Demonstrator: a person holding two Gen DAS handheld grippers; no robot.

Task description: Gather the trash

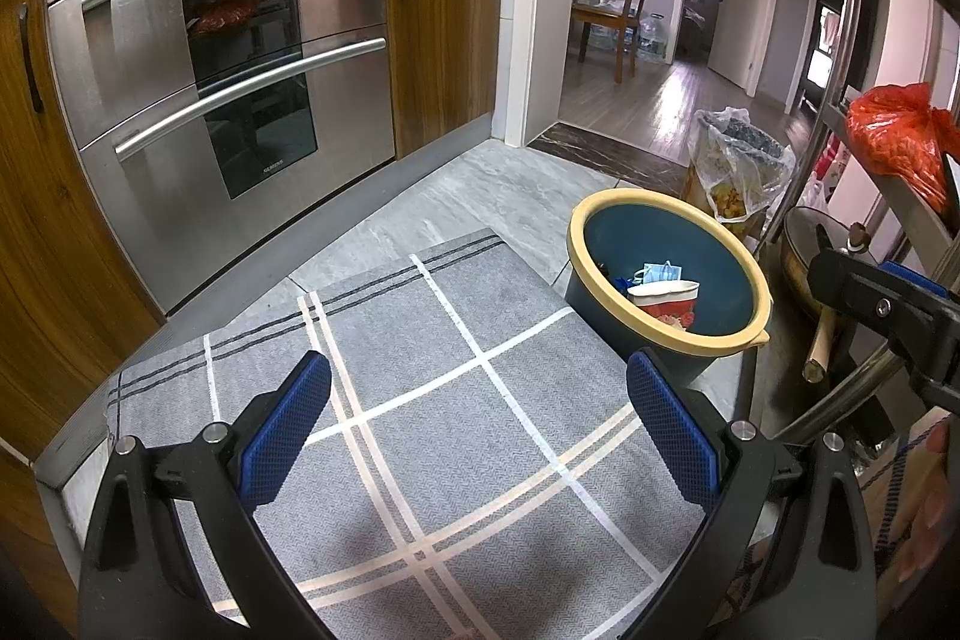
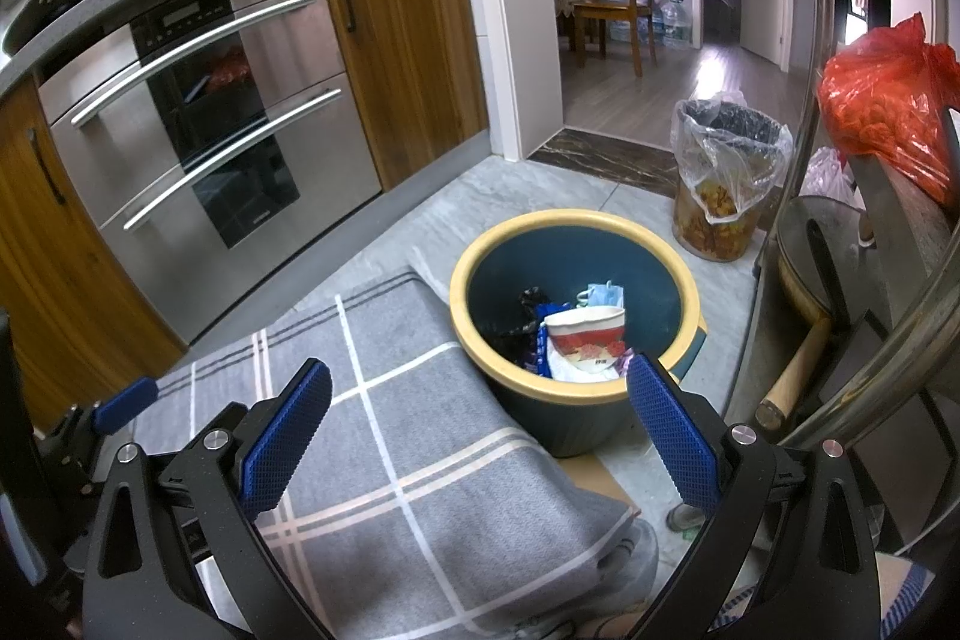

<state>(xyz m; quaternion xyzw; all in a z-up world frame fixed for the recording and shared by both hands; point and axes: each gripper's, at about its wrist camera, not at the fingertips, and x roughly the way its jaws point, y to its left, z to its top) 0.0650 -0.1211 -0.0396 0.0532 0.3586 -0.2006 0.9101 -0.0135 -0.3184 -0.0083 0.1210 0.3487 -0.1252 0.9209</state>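
Observation:
A dark blue trash bin with a yellow rim (image 1: 603, 211) (image 2: 480, 259) stands on the grey floor beside a checked mat. In it lie a red and white paper cup (image 2: 585, 334) (image 1: 666, 295), a blue face mask (image 2: 606, 293) (image 1: 660, 273) and dark wrappers (image 2: 531, 316). My left gripper (image 1: 480, 418) is open and empty above the mat, left of the bin. My right gripper (image 2: 480, 424) is open and empty, just above the bin's near rim. The right gripper also shows at the right edge of the left wrist view (image 1: 882, 304).
A grey checked mat (image 1: 420, 400) (image 2: 390, 436) covers the floor. A second bin lined with clear plastic (image 2: 726, 172) (image 1: 738, 166) holds food scraps. A steel rack at the right carries a red bag (image 2: 888, 100) and a pan (image 2: 804, 268). Oven and wooden cabinets (image 1: 228, 58) stand left.

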